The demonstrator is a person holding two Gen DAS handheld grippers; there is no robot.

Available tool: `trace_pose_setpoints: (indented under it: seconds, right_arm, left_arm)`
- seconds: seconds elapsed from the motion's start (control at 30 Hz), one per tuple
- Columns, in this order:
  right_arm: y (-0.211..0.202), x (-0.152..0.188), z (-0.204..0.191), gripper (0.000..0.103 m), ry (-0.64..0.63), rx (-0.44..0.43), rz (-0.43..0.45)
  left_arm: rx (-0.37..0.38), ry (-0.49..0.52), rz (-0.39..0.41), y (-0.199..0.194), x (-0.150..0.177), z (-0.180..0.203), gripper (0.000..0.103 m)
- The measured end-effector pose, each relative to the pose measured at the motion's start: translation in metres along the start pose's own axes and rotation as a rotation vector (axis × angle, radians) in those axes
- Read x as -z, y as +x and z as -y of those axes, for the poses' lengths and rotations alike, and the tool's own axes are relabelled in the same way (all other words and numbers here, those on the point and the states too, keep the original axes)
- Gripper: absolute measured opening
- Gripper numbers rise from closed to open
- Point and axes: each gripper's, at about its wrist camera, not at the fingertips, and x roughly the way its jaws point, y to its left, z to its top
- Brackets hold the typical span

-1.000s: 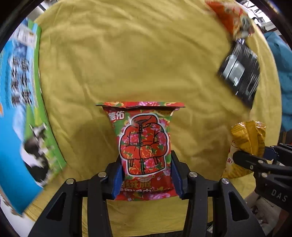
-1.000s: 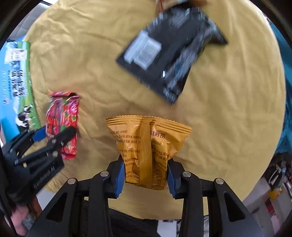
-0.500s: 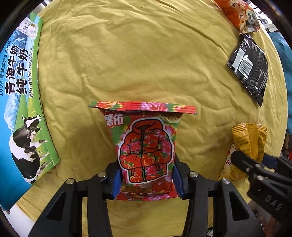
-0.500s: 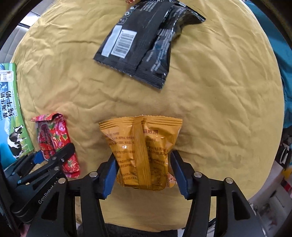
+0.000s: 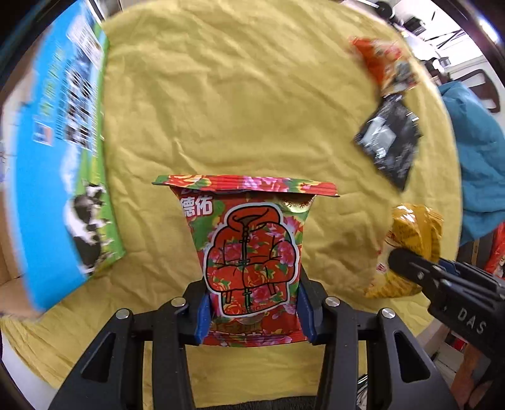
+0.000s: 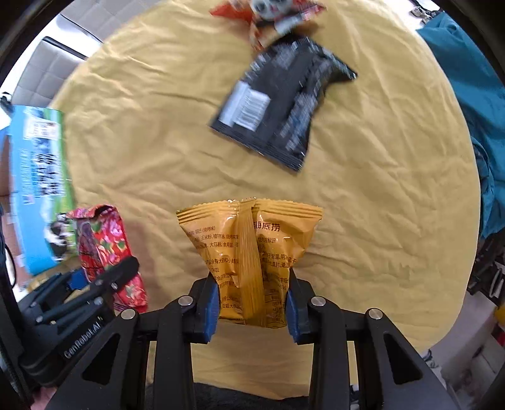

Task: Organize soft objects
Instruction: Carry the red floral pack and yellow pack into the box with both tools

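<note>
My left gripper (image 5: 252, 310) is shut on a red floral snack bag (image 5: 249, 258) with a jacket print, held above the yellow cloth (image 5: 236, 110). My right gripper (image 6: 252, 310) is shut on a yellow snack bag (image 6: 251, 252), held upright over the cloth (image 6: 378, 205). In the left wrist view the yellow bag (image 5: 410, 249) and right gripper show at the right. In the right wrist view the red bag (image 6: 104, 246) and left gripper show at the lower left. A black packet (image 6: 281, 110) and an orange-red packet (image 6: 268, 15) lie at the far side.
A blue and green milk carton box (image 5: 56, 176) lies along the cloth's left edge, also in the right wrist view (image 6: 38, 189). A teal garment (image 5: 476, 164) hangs at the right. The black packet (image 5: 391, 142) and orange-red packet (image 5: 385, 63) lie far right.
Both grippers have lifted and shifted with their bags; the views are blurred by motion. The right jaws have closed tighter on the yellow bag. The black packet looks farther from the right gripper.
</note>
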Motion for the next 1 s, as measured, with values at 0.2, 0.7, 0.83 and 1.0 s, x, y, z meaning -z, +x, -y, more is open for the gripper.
trace_pose_setpoints:
  seconds: [0.2, 0.7, 0.83, 1.0]
  right_arm:
    - [-0.068, 0.006, -0.02, 0.036, -0.068, -0.091, 0.081]
    - [-0.135, -0.002, -0.255, 0.036, -0.397, -0.193, 0.152]
    - [-0.097, -0.006, -0.319, 0.036, -0.442, -0.157, 0.089]
    - [-0.025, -0.019, -0.368, 0.036, -0.445, -0.077, -0.015]
  left_arm:
    - [0.057, 0.002, 0.113, -0.068, 0.011, -0.008, 0.041]
    - [-0.027, -0.206, 0.371, -0.226, 0.016, -0.194, 0.041]
    - [-0.088, -0.278, 0.35, -0.22, 0.009, -0.256, 0.041]
    - [-0.134, -0.336, 0.254, -0.182, -0.022, -0.324, 0.041]
